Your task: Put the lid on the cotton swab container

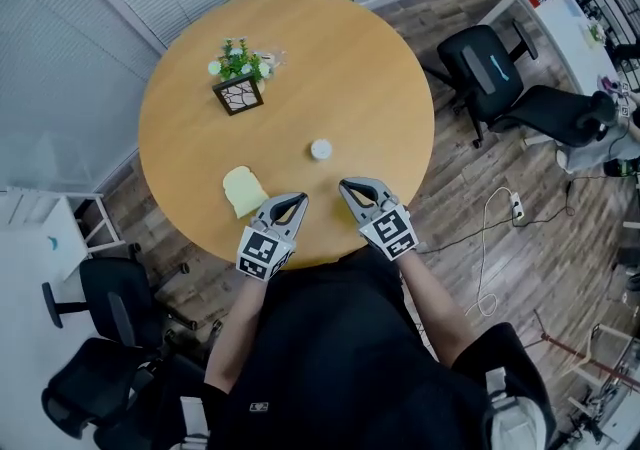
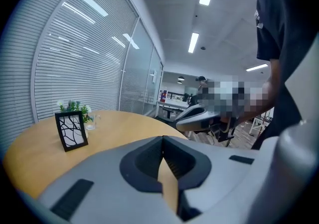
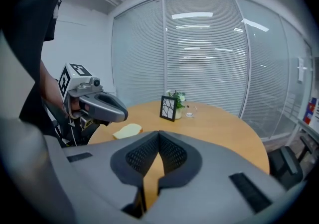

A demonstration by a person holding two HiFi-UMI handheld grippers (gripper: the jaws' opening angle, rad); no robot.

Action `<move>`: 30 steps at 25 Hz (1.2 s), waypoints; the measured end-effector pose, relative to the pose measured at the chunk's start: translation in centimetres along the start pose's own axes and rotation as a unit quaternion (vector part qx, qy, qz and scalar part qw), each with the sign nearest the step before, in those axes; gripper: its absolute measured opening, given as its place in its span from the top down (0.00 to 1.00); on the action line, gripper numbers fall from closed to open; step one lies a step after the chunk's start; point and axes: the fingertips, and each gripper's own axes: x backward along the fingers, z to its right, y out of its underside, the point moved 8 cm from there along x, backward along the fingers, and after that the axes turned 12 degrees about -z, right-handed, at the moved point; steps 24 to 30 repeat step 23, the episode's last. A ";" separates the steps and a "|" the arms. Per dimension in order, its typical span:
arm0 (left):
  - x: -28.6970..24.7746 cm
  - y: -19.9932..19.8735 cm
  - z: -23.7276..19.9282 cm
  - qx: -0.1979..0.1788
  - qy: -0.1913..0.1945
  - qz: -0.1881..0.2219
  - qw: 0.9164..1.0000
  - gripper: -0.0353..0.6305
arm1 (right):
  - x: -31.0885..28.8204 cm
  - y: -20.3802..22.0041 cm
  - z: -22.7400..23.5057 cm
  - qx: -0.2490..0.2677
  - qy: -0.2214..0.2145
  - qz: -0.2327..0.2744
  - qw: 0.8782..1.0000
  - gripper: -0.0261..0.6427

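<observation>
A small white round piece (image 1: 321,149), either the swab container or its lid, stands on the round wooden table (image 1: 350,68) just beyond both grippers. I cannot tell which of the two it is. My left gripper (image 1: 299,200) (image 2: 162,138) hovers over the table's near edge, shut with nothing between its jaws. Beside it my right gripper (image 1: 345,185) (image 3: 159,133) is shut too and empty. Each gripper shows in the other's view: the right gripper (image 2: 197,117) and the left gripper (image 3: 99,103). The white piece is hidden in both gripper views.
A pale yellow flat pad (image 1: 244,190) (image 3: 127,130) lies left of the grippers. A black photo frame (image 1: 238,95) (image 2: 71,130) (image 3: 168,107), a small plant (image 1: 238,60) and a small glass (image 2: 90,121) stand at the far side. Office chairs (image 1: 490,68) ring the table.
</observation>
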 end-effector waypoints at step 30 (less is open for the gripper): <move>0.6 -1.3 -0.4 -0.007 -0.003 0.026 1.000 0.94 | 0.3 0.2 -0.1 0.004 0.018 -0.010 1.000 0.95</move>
